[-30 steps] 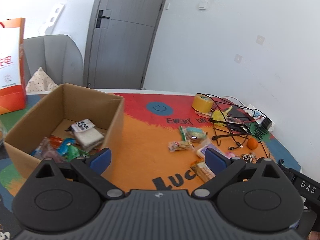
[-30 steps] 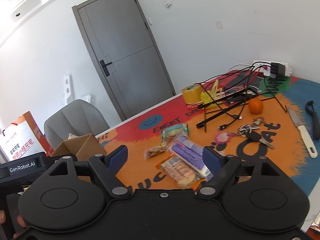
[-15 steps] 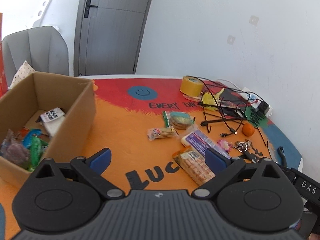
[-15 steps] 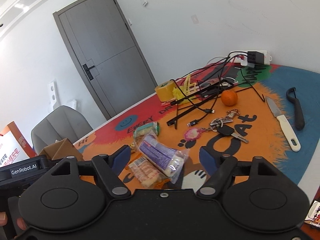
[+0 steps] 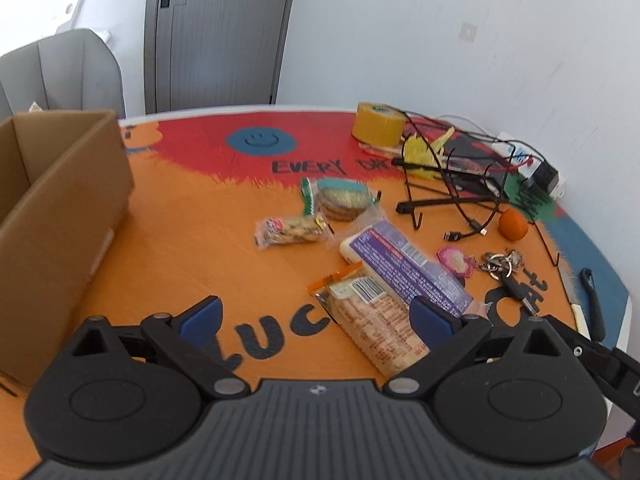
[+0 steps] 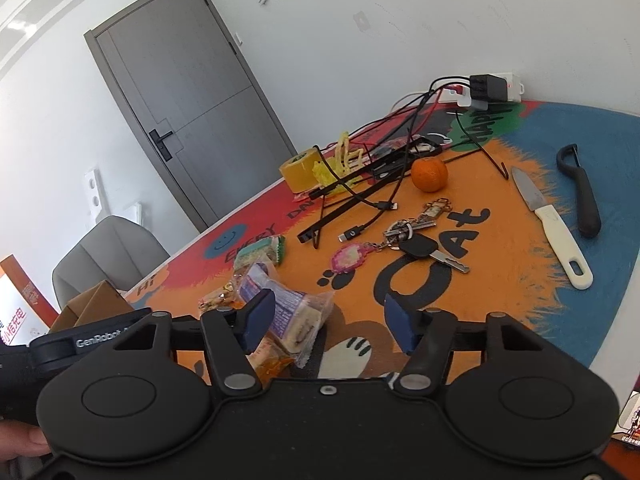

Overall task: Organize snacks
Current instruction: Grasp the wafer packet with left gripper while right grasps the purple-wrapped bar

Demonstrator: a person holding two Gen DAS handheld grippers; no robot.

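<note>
1. Clearly, four wrapped snacks lie loose in a cluster on the colourful counter (image 5: 208, 248), well apart from the cardboard box (image 5: 60, 216) at its left side.
2. The purple-labelled packet (image 5: 404, 268) is long, with clear crimped ends and pale bars inside; it lies partly over the clear cracker packet (image 5: 372, 328), which has orange ends and a barcode label.
3. Beyond them lie a small candy bar wrapper (image 5: 288, 231) and a round biscuit pack (image 5: 340, 198) with green edging.
4. Other things counted: one tape roll (image 5: 378, 126), one orange (image 5: 513, 225), one bunch of keys (image 6: 412, 236), one knife (image 6: 550, 220), one peeler (image 6: 580, 190), and a tangle of black cables (image 6: 368, 188).
5. The left hand-held gripper (image 5: 316, 314) hangs with jaws wide apart just above the cracker packet, gripping nothing.
6. The right hand-held gripper (image 6: 328, 318) has its jaws apart, not pressing anything; the purple-labelled packet's end sits just by its left pad.
7. Compared with a second ago, the right jaws have just been closing, both views sit nearer the snacks, and the box has slid toward the left view's edge, its contents no longer seen.
</note>
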